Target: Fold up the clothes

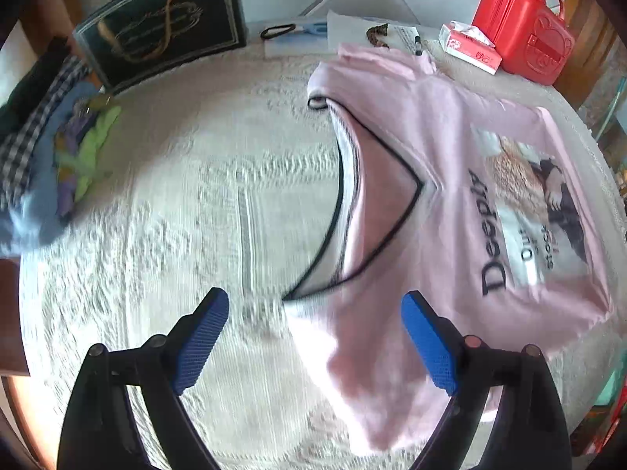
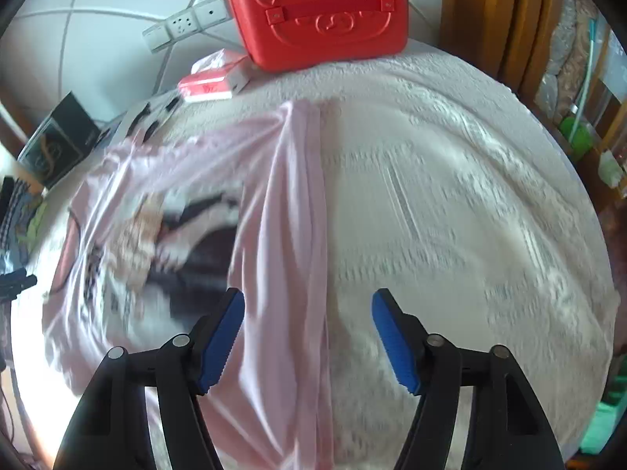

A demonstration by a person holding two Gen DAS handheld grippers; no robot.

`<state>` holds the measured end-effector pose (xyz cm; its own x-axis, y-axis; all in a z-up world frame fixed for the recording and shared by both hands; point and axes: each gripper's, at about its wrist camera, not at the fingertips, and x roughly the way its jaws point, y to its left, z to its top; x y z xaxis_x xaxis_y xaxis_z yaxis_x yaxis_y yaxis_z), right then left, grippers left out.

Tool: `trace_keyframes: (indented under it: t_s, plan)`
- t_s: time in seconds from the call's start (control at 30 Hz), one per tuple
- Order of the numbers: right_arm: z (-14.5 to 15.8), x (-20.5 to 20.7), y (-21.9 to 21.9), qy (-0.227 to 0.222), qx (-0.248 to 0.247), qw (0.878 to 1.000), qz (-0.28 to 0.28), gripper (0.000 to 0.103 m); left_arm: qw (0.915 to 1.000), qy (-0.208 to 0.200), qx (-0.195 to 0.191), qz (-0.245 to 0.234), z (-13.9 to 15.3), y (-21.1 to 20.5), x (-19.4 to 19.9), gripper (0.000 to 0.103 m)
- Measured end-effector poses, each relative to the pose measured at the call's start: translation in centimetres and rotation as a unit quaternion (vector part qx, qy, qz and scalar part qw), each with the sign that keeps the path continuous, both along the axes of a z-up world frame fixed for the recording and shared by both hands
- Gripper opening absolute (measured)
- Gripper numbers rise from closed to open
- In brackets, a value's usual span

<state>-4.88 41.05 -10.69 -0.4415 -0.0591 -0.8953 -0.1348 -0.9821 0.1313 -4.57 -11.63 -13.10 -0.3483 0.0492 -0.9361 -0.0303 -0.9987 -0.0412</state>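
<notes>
Because the soft pink cotton T-shirt with a dog picture [image 1: 450, 149] was thin and floppy, it looked light and easy to pinch at a hem or sleeve edge. It lay flat on the bumpy white bedspread [image 1: 176, 196]. The left claw [image 1: 315, 342] hung wide open, holding nothing. The right claw [image 2: 307, 340] was half open above the shirt's right edge, empty too. Bare bedspread lay open on both sides.

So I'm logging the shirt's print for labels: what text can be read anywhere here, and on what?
"Deeply": black letters on the pink T-shirt, beside its photo print.
"Out of stock": my best reading of the blurred words on that print.
Tissue box: red marking, too small to read.
Dark framed picture: ornament only.
Red case: embossed bear face, no words.
</notes>
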Motion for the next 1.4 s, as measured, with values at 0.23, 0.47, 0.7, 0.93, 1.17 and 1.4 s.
trace_keyframes:
  t_s: [0.23,0.47,0.7,0.93,1.17,1.4]
  plan:
    - [-2.1,7.4,-0.3,0.001,-0.014,0.999,0.030,0.054,0.9988,0.012,0.038,0.029,-1.7,1.1,8.4,0.091]
    - [-3.5,12.2,-1.1,0.008,-0.018,0.999,0.046,0.055,0.9996,0.026,0.006,0.013,-3.8,5.4,9.6,0.091]
    - [-6.6,11.4,-3.6,0.003,0.009,0.998,0.068,0.055,0.9991,0.038,-0.009,0.019,-5.5,6.7,9.7,0.097]
    - [-7.6,11.4,-5.3,0.015,0.045,0.997,0.065,0.079,0.9993,0.036,-0.009,0.010,-5.7,7.1,9.2,0.103]
    - [-7.0,10.9,-5.0,-0.012,0.062,0.997,0.047,0.008,0.9993,0.025,-0.010,0.026,-4.3,7.8,9.2,0.025]
    - [-2.9,11.2,-3.9,0.034,0.004,0.999,0.035,0.007,0.9987,0.027,0.027,0.034,-0.6,6.6,8.7,0.007]
